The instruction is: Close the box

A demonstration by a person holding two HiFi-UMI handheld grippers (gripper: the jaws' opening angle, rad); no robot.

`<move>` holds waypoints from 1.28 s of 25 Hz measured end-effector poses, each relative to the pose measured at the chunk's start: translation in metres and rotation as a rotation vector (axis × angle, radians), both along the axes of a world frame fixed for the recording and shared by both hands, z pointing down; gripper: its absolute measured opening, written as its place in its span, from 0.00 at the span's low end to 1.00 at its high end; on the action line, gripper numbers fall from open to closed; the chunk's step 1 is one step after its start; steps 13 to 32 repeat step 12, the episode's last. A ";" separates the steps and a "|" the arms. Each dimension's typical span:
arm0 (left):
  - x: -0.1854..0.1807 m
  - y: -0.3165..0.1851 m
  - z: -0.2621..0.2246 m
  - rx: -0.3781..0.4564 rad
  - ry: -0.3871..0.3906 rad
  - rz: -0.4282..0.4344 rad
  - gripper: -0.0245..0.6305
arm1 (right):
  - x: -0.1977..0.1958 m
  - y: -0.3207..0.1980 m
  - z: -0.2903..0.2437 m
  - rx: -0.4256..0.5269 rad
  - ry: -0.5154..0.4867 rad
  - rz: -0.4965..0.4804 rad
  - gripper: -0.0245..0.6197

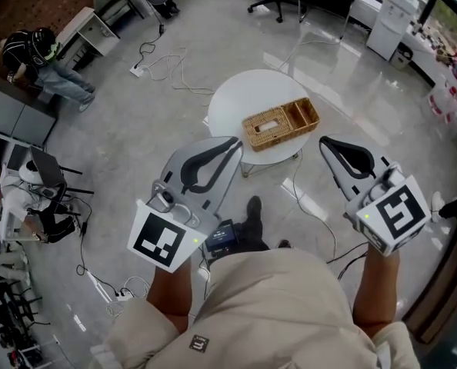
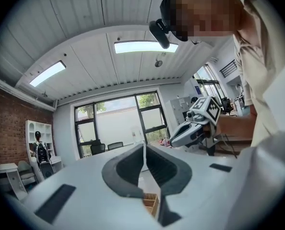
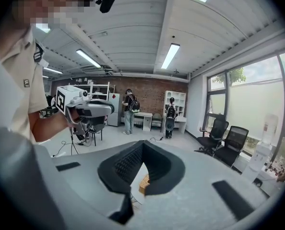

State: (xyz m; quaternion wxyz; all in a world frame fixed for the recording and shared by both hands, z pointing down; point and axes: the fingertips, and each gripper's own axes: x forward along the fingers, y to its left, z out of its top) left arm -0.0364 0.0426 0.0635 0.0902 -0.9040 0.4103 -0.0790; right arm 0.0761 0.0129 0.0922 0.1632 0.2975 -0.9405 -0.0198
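The left gripper [image 1: 235, 141] is showing its jaws pressed together with nothing between them, and the right gripper [image 1: 323, 141] is likewise holding its jaws closed at the tips, empty. Below and between the two, the woven box [image 1: 281, 123] is sitting on the round white table [image 1: 232, 98], toward its near right edge. The box's longer compartment is lying under a woven lid [image 1: 278, 137] with an oval slot where something white is showing, while its smaller end compartment is standing open, its contents too small to make out.
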 end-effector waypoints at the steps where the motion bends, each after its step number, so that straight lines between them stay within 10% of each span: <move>1: 0.002 0.002 -0.001 0.000 0.000 -0.006 0.07 | 0.003 0.002 -0.001 0.000 0.000 -0.001 0.02; 32: 0.028 0.016 -0.006 -0.004 0.000 -0.038 0.07 | 0.030 0.010 -0.008 0.006 -0.001 -0.026 0.02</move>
